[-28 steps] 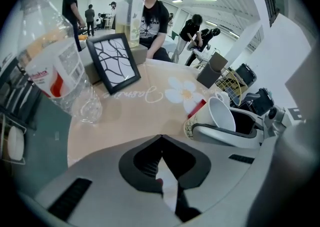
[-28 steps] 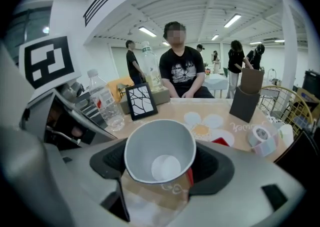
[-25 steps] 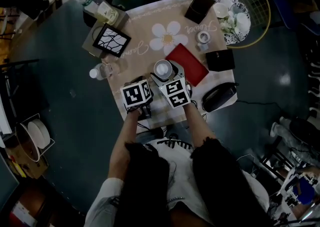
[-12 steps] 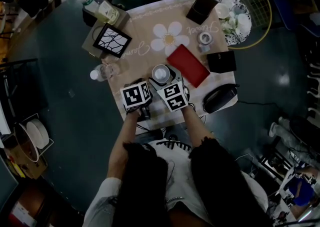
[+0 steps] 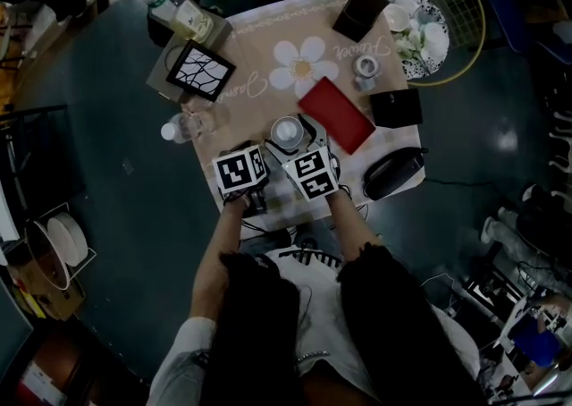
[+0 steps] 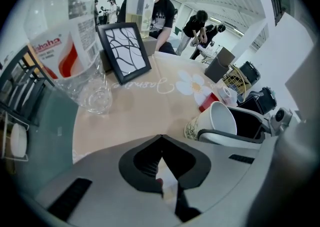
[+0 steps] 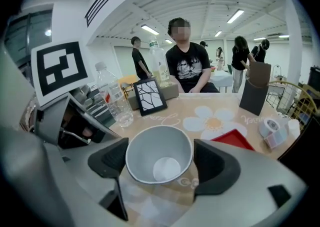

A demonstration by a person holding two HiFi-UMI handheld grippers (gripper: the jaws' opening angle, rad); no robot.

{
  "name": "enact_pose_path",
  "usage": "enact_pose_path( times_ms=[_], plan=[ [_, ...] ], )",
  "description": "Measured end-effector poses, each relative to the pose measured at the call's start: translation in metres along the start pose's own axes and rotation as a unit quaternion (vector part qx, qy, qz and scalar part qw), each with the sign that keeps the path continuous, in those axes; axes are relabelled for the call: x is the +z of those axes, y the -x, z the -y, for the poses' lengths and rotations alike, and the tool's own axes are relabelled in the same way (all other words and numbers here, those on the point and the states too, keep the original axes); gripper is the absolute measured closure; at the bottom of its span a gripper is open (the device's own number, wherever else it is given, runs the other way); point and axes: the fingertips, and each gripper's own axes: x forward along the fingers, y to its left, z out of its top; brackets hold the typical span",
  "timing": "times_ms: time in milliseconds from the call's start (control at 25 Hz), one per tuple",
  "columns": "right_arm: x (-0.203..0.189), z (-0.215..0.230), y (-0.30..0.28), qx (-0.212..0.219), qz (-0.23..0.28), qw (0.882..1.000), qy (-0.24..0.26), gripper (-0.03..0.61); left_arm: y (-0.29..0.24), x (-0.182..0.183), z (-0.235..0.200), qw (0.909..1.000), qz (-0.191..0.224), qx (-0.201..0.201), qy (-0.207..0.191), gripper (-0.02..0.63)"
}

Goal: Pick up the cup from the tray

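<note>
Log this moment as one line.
right gripper: jaws just been opening, cup between them | left gripper: shut, empty | cup: on table

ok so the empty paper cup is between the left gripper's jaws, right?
No, wrong gripper. The empty paper cup is between the jaws of the right gripper, which have just been opening; the right gripper view shows it. The left gripper has its jaws together with no cup between them.

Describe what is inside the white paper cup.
Nothing: the cup is empty, with its white inner wall and round bottom in plain view. What lies under its base is covered by the cup itself.
</note>
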Motion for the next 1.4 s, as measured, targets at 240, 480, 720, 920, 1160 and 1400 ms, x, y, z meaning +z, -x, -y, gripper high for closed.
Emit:
enact_pose_path(
  times_ms=[240,480,720,920,1160,1400],
  plan=[
    [0.018,0.003,0.019,-0.005,0.033,0.999,0.002,0.175,0.004,-0.004,0.006,0.9999,0.007,0.0,-0.008,0.606],
    [0.04,0.004,0.05,-0.011,0.074,0.997,-0.016,0.176,0.015,-0.002,0.014,0.9996,0.026,-0.004,-0.01,0.606],
    [0.041,-0.004,0.071,-0.002,0.079,0.997,-0.011,0.176,0.032,-0.002,0.026,0.9986,0.05,-0.009,-0.014,0.606],
    [0.035,-0.01,0.086,-0.002,0.067,0.998,-0.002,0.22,0.049,-0.005,0.035,0.9969,0.075,-0.011,-0.02,0.606],
    [0.033,0.0,0.112,-0.041,0.091,0.994,-0.037,0.444,0.069,-0.013,0.045,0.9946,0.1,-0.012,-0.023,0.606],
    [0.02,-0.003,0.129,-0.064,0.086,0.994,-0.022,0.569,0.082,-0.026,0.058,0.9926,0.117,-0.017,-0.027,0.606]
  ],
)
